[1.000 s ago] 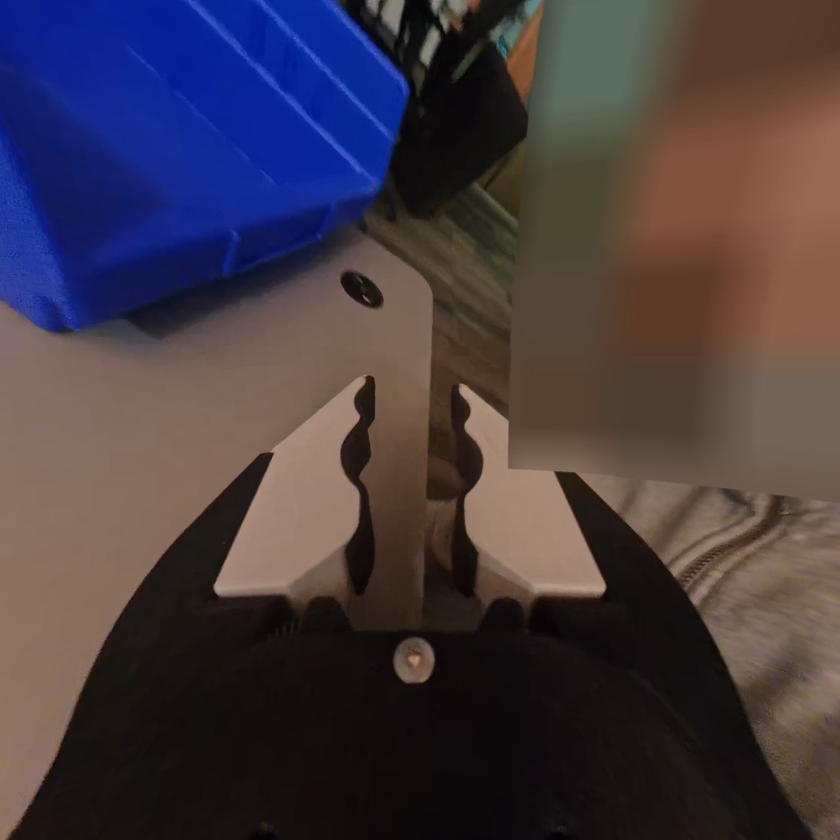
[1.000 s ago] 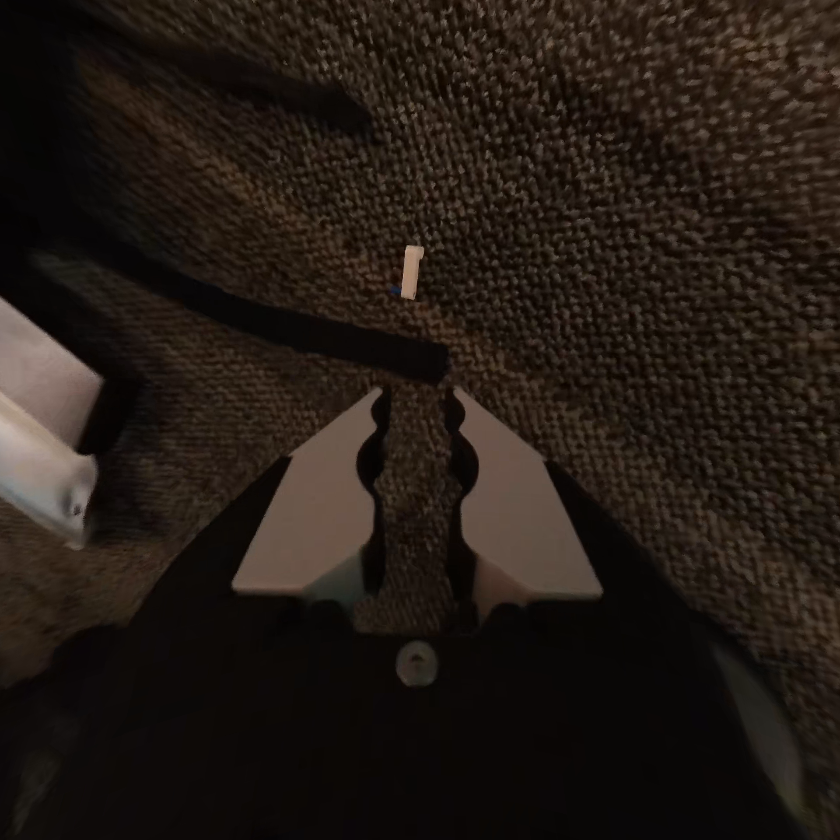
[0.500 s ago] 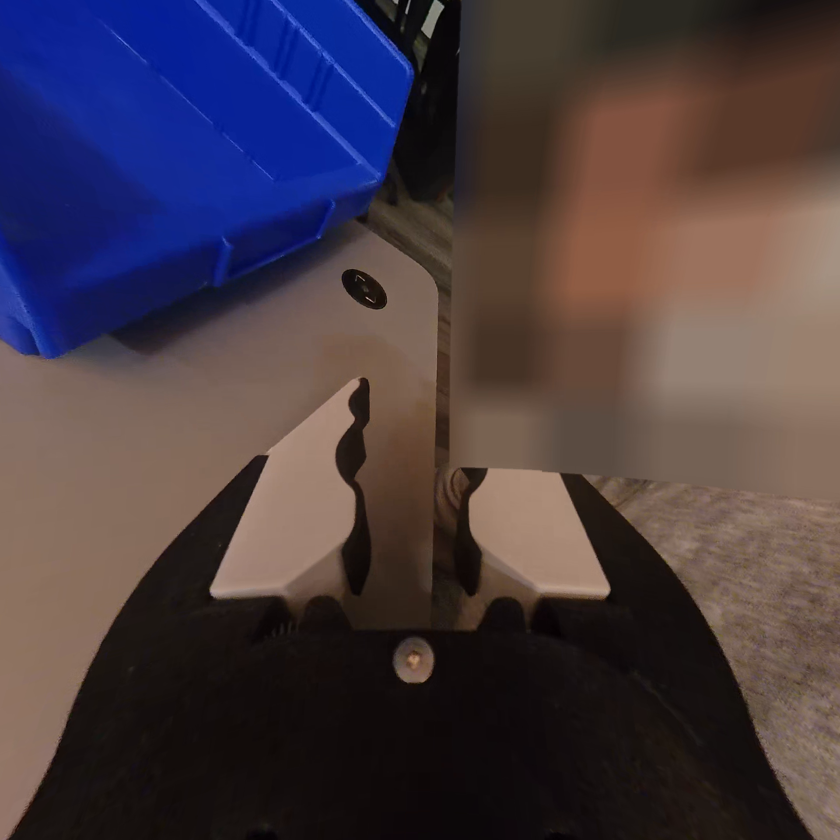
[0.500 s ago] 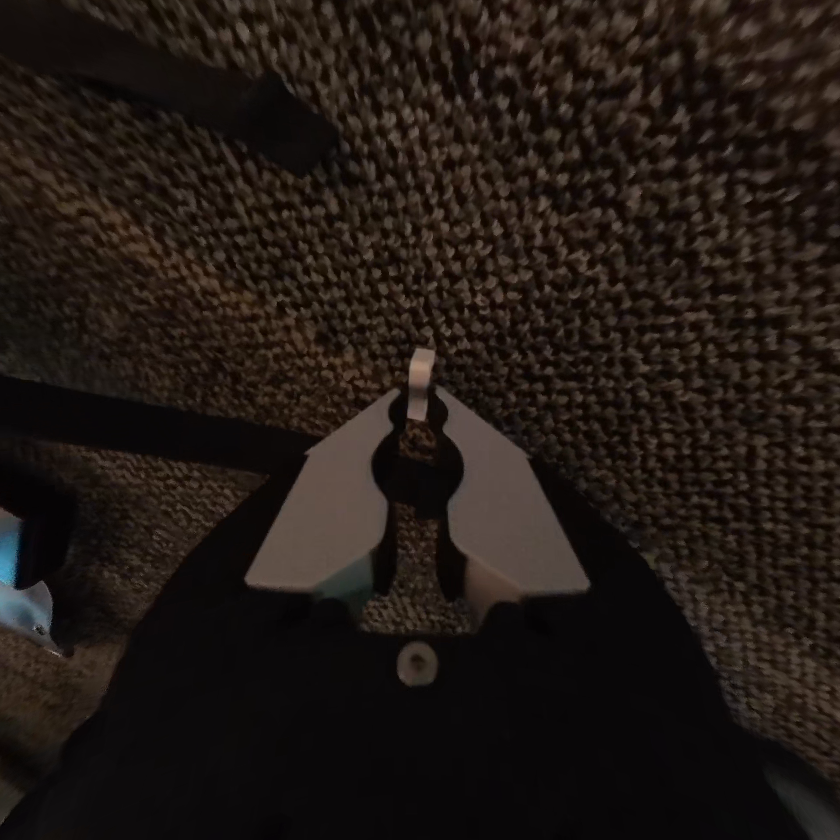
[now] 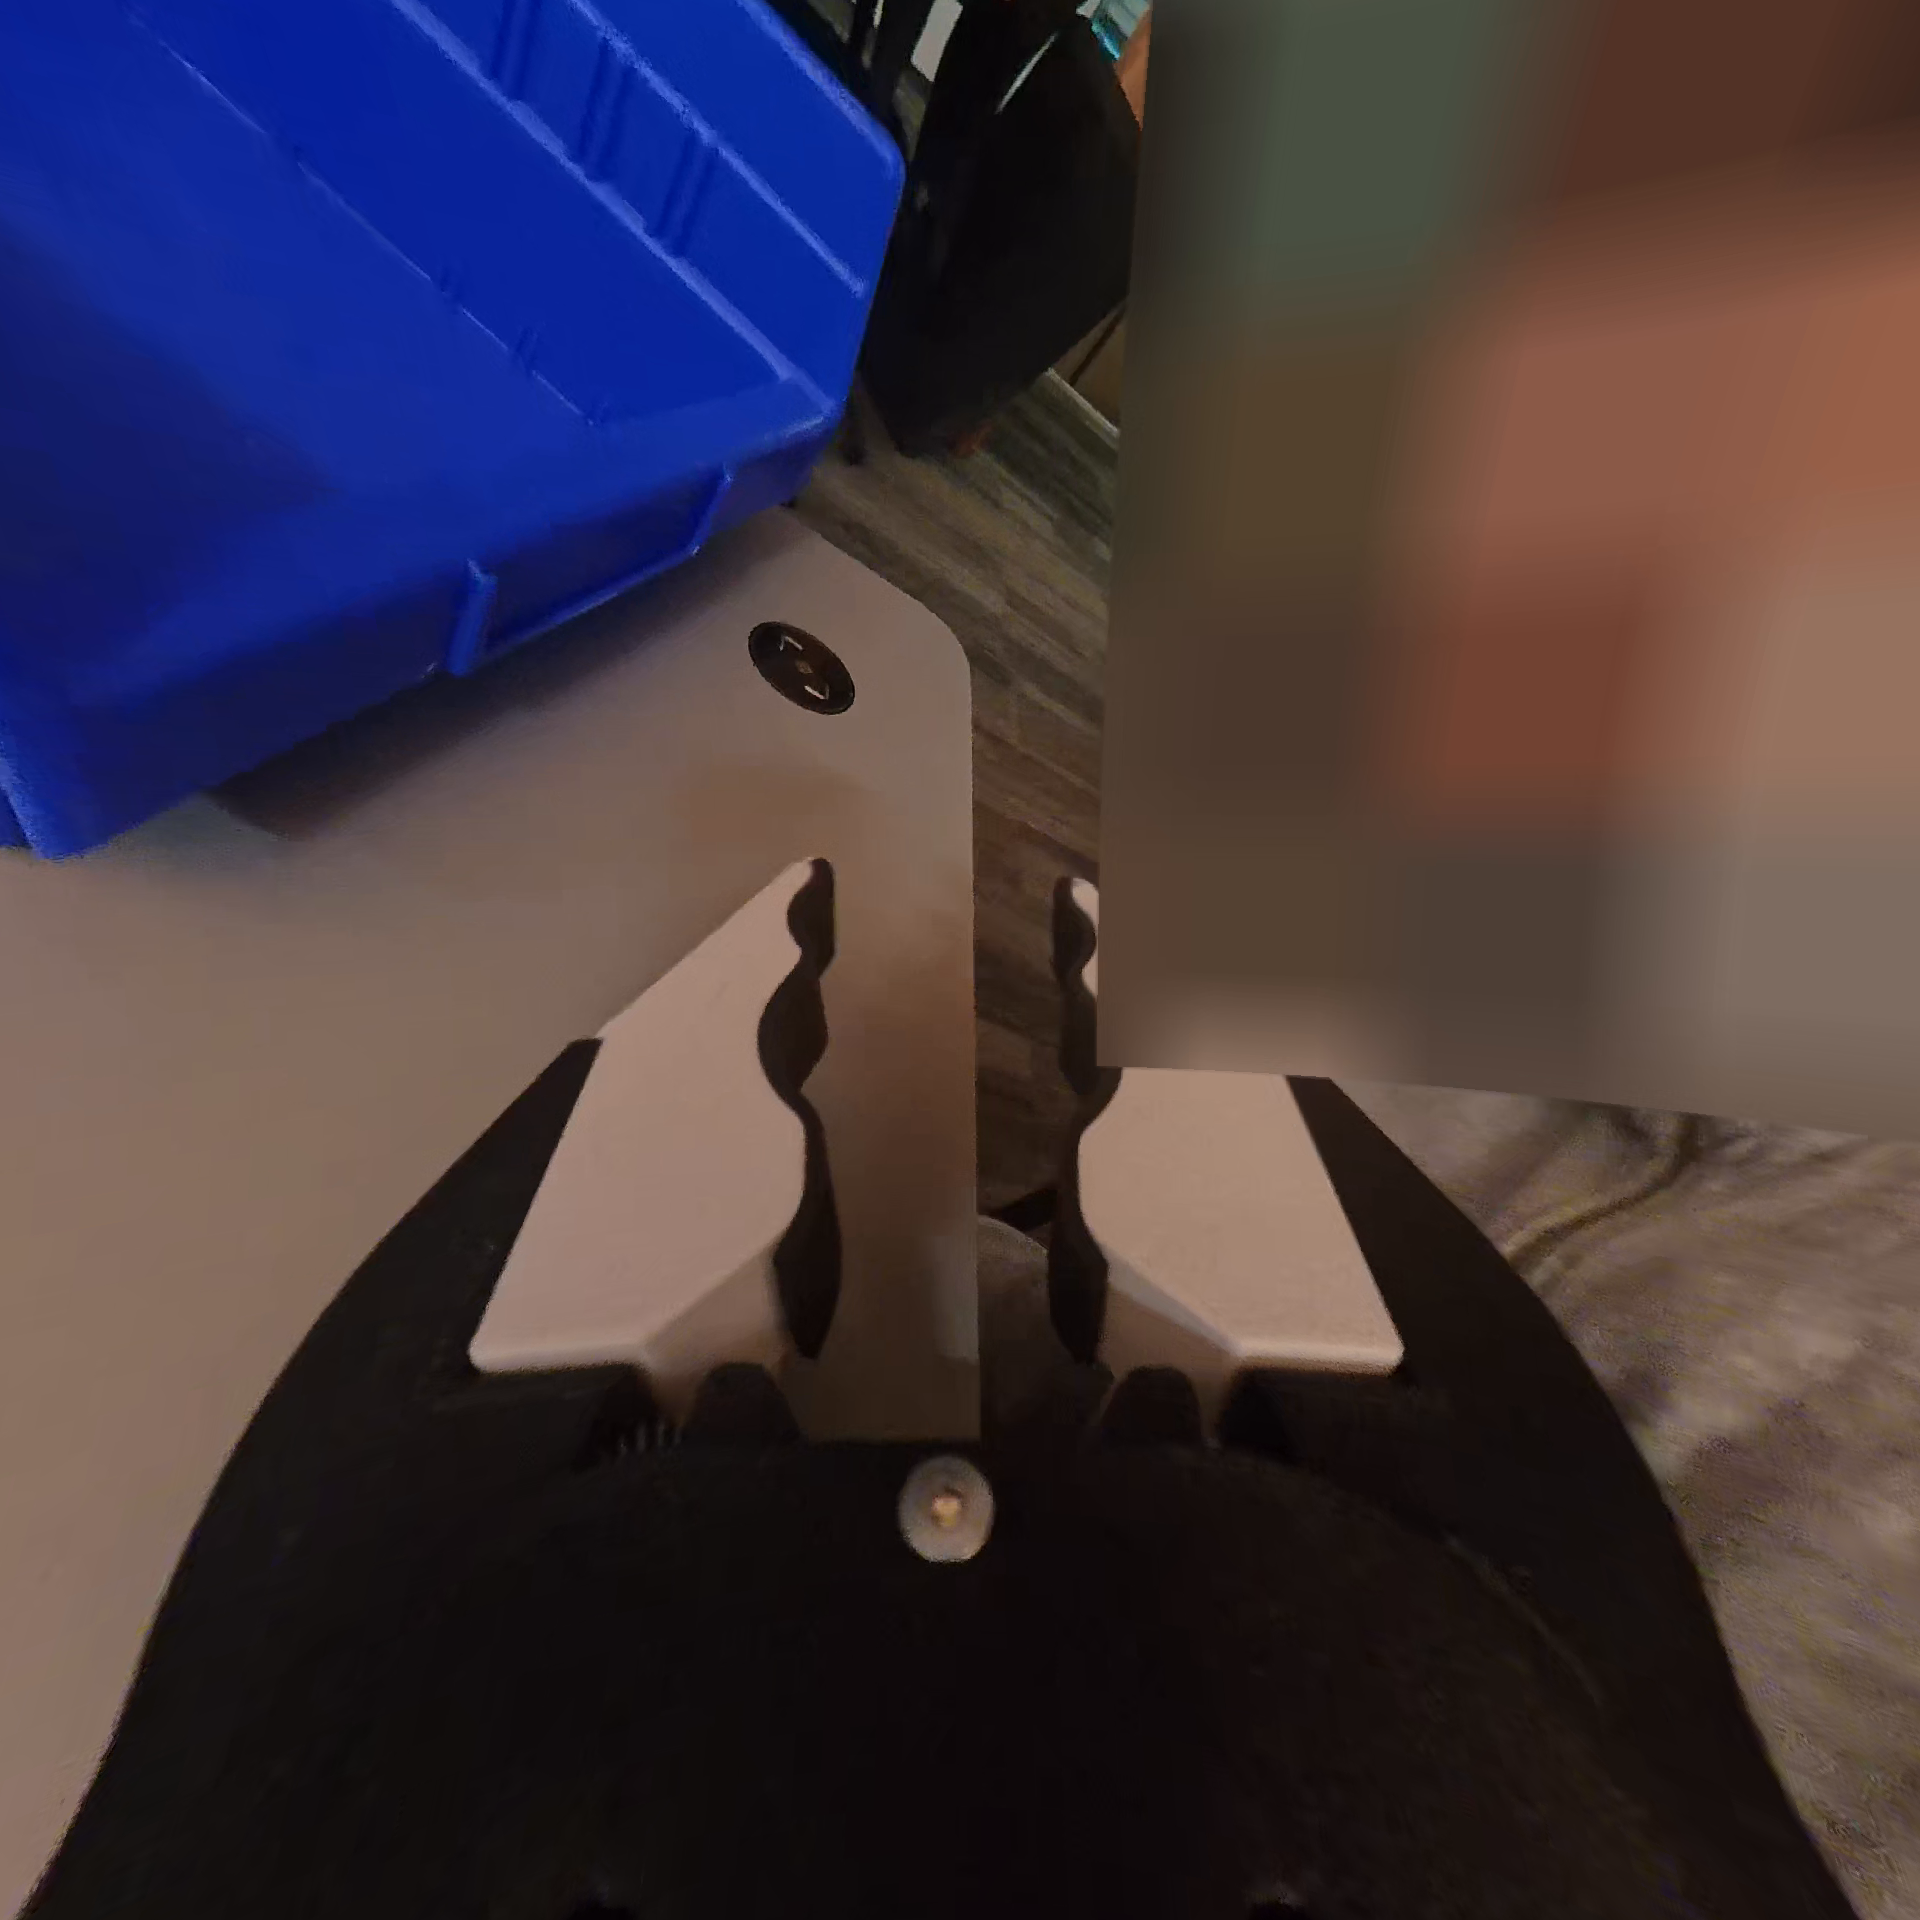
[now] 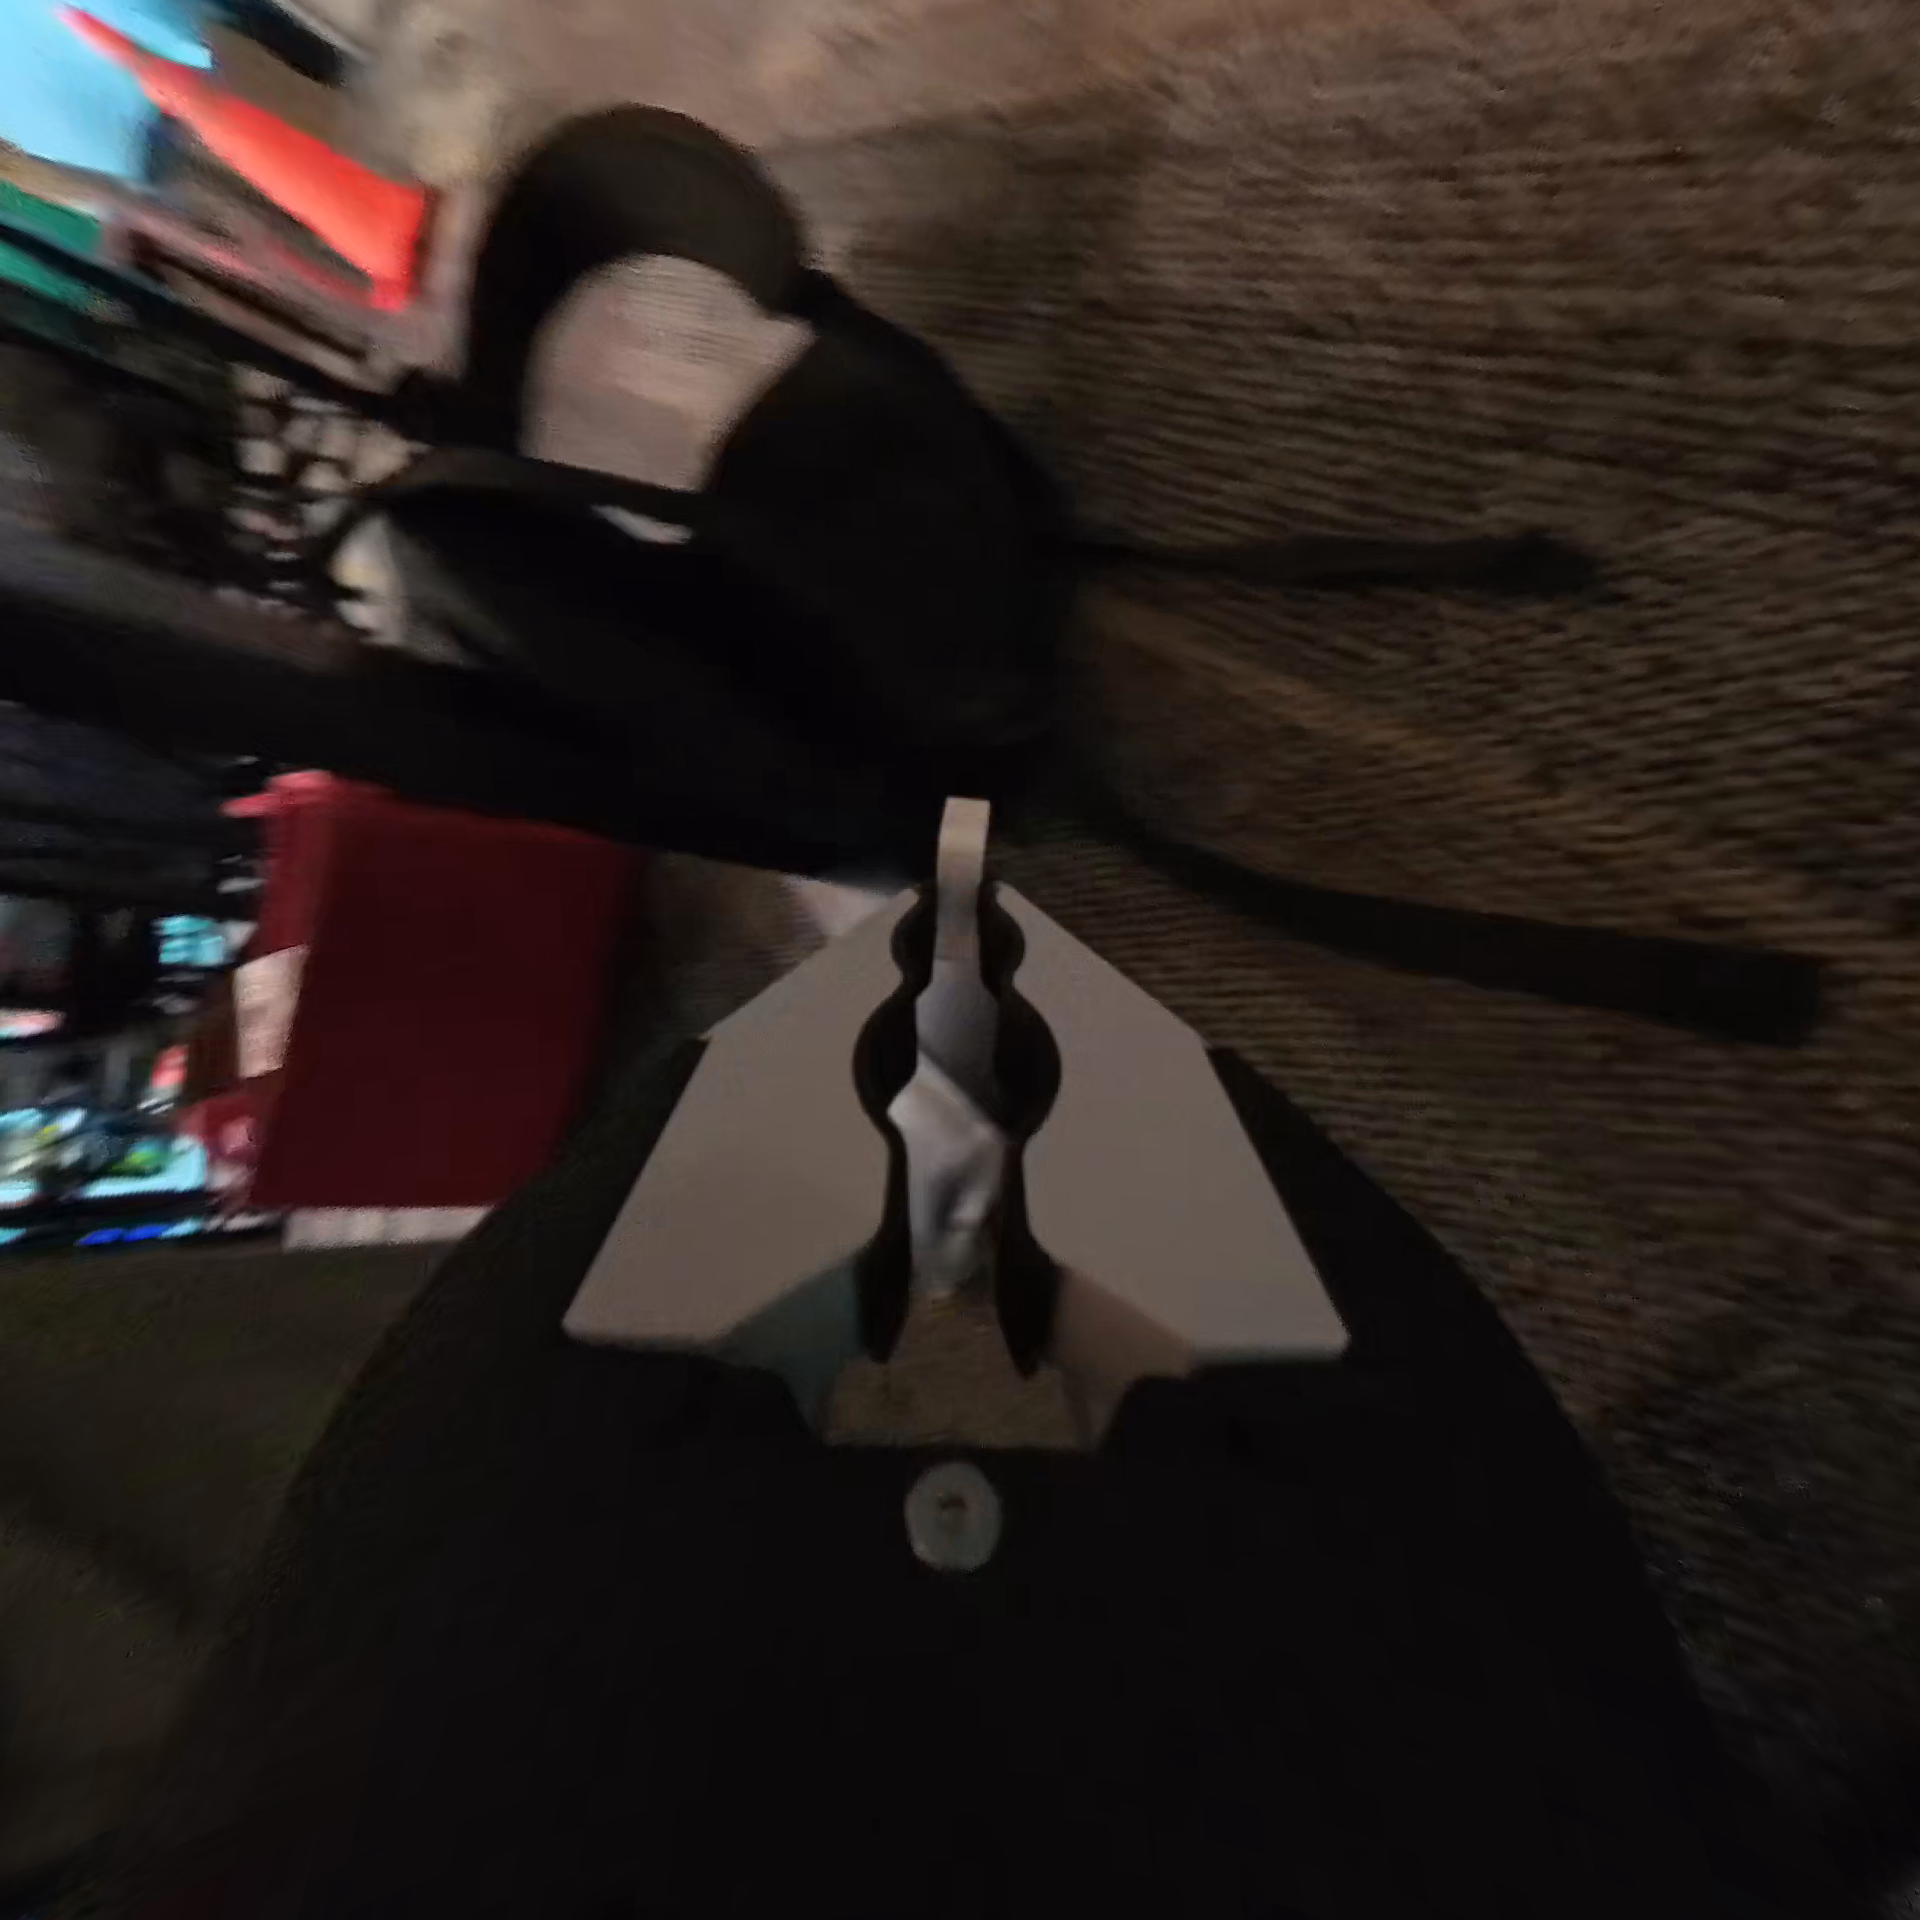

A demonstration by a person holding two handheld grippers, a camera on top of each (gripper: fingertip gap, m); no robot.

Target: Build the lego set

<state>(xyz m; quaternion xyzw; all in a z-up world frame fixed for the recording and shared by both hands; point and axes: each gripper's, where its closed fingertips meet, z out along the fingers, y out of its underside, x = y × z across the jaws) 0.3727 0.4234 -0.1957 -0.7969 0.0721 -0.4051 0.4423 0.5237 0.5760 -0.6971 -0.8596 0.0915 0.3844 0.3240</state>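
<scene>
White brick [image 6: 961,862] sits pinched in the right gripper [image 6: 958,914] over carpet [image 6: 1455,364], left gripper [image 5: 940,883] jaws parted, empty, above the counter [image 5: 260,1039]

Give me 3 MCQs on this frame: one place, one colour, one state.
1. Where does the bin stand?
A. on the grey table top, ahead-left of the left hand-held gripper
B. on the carpet
C. between the gripper's fingers

2. What colour is that bin?
A. red
B. blue
C. green

3. What state is the right hand-held gripper in?
A. open and empty
B. shut on nothing
C. shut on a small white piece

Key: 1 A, the bin rests on the table beyond the left hand-held gripper; 2 B, its walls are plainly blue; 3 C, the right hand-held gripper pinches the white piece, whose end sticks out past the tips.
</scene>
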